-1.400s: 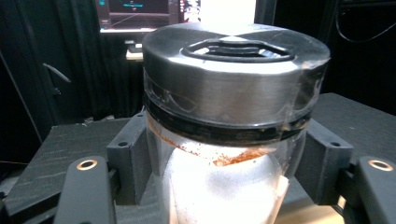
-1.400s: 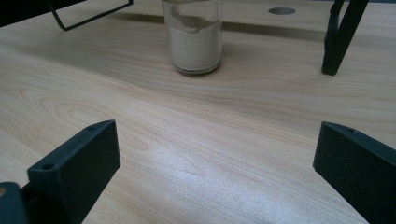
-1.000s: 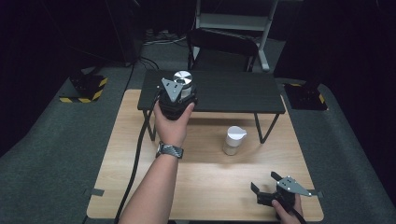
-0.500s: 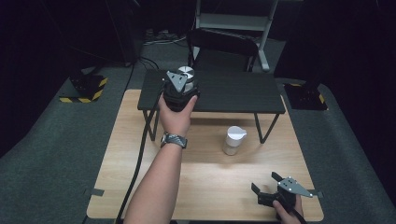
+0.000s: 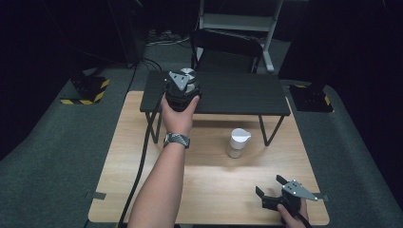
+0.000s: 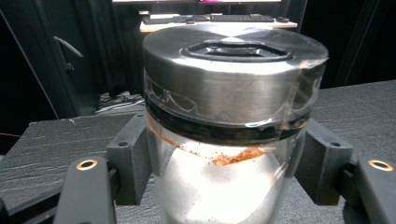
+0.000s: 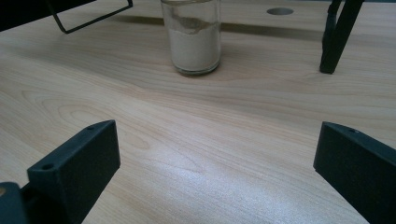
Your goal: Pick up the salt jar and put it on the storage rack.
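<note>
Left gripper (image 6: 224, 182) clamps a metal-lidded jar (image 6: 229, 116) over the black shelf (image 5: 237, 92); right gripper (image 7: 215, 177) wide open, empty, above counter (image 5: 209, 175).

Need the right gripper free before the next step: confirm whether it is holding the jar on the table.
No: the right gripper is open over bare wood, and the glass jar of pale powder stands apart, farther up the table.

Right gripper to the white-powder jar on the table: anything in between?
Nothing: bare wood lies between the right gripper and the jar in the right gripper view; the high view agrees.
</note>
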`<state>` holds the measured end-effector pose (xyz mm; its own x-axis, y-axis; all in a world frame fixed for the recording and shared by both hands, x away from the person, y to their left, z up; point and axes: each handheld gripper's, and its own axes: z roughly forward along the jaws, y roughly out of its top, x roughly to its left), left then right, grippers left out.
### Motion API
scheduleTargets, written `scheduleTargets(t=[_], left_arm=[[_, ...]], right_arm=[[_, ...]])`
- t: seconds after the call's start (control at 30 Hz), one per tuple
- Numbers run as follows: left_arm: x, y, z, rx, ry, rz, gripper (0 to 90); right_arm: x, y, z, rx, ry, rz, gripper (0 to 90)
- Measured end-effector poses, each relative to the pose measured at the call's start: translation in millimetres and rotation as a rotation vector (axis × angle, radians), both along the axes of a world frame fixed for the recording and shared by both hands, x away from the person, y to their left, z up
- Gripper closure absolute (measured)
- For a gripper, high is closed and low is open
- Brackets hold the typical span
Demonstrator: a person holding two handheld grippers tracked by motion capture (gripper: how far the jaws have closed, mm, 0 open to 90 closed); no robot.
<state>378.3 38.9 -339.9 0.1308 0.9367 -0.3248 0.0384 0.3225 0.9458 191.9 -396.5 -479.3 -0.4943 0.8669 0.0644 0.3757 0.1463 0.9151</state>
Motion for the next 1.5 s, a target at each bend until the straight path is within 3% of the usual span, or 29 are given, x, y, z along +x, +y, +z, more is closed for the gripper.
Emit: scheduleTargets(t=[0.27, 0.47, 0.9, 1.1, 1.23, 1.37, 1.5], left_arm=[[1.2, 2.9, 0.7, -0.01, 0.008, -0.012, 31.1], [1.5, 4.2, 0.9, -0.012, 0.01, -0.016, 31.0], [1.0, 3.2, 0.2, -0.012, 0.007, -0.011, 30.6], [-1.6, 3.2, 1.6, -0.037, 0.004, -0.012, 15.7], [-5.5, 0.4, 1.5, -0.027, -0.005, 0.0, 0.5], [-11.6, 1.2, 0.7, -0.02, -0.022, -0.007, 0.6], [-20.6, 5.1, 1.2, -0.04, -0.026, -0.023, 0.6]], right_arm=[[2.8, 6.4, 6.9, -0.064, 0.024, -0.005, 0.5], [5.6, 3.8, 9.0, -0.055, 0.05, -0.02, 0.5], [4.6, 3.9, 8.2, -0.058, 0.041, -0.016, 0.6], [4.5, 3.4, 7.8, -0.055, 0.039, -0.016, 0.5], [4.3, 3.7, 7.9, -0.057, 0.038, -0.015, 0.6], [4.0, 4.1, 7.8, -0.058, 0.037, -0.014, 0.5], [3.0, 5.1, 8.0, -0.059, 0.036, -0.017, 0.5]])
